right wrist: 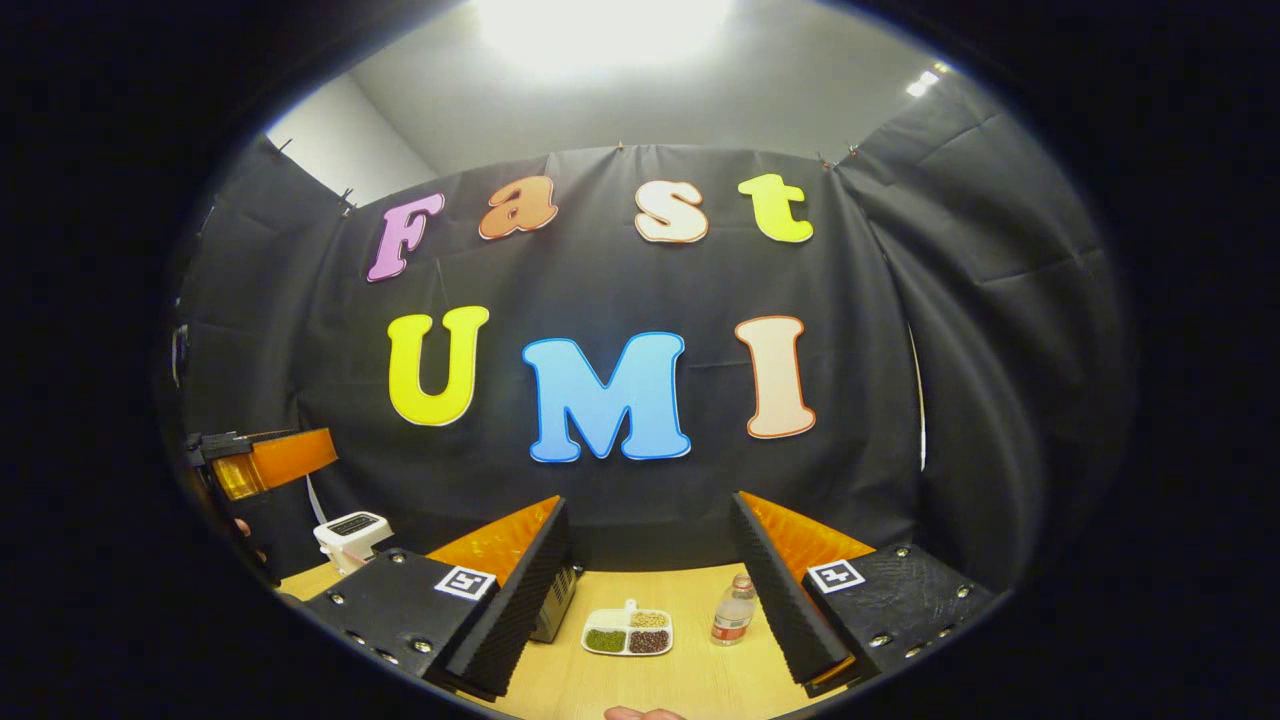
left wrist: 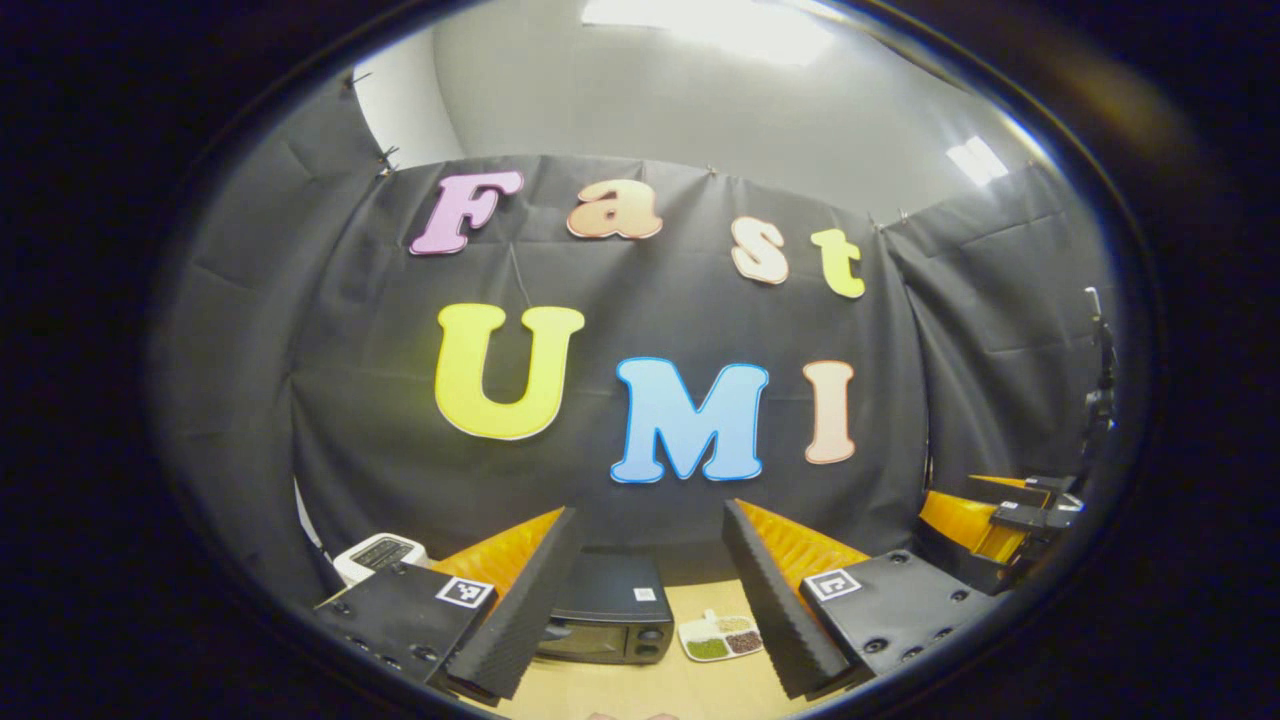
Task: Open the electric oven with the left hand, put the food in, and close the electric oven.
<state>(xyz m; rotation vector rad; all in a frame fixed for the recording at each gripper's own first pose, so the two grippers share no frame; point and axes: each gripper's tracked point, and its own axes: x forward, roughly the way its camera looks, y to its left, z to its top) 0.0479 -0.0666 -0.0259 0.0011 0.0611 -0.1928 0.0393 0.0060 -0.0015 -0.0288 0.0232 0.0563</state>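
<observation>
- On the wooden desk (right wrist: 690,680), against the black cloth wall, stands the electric oven (left wrist: 610,620), a dark box with its door closed; in the left gripper view it sits straight ahead between the fingers.
- Just to the right of the oven lies the food, a white divided tray (left wrist: 720,636) holding green, brown and pale grains in separate compartments; it is near the oven but not touching it.
- In the right gripper view the same tray (right wrist: 628,632) lies between the fingers, with a corner of the oven (right wrist: 553,605) showing just left of it.
- A small clear bottle (right wrist: 733,609) stands upright to the right of the tray, apart from it.
- A white device (right wrist: 350,536) sits at the far left of the desk, beyond the oven.
- The left gripper (left wrist: 640,590) is held above the desk, fingers spread wide apart, holding nothing.
- The right gripper (right wrist: 645,590) is likewise raised over the desk, fingers wide apart and empty.
- Each gripper appears at the edge of the other's view: the right one at the right edge of the left gripper view, the left one at the left edge of the right gripper view.
</observation>
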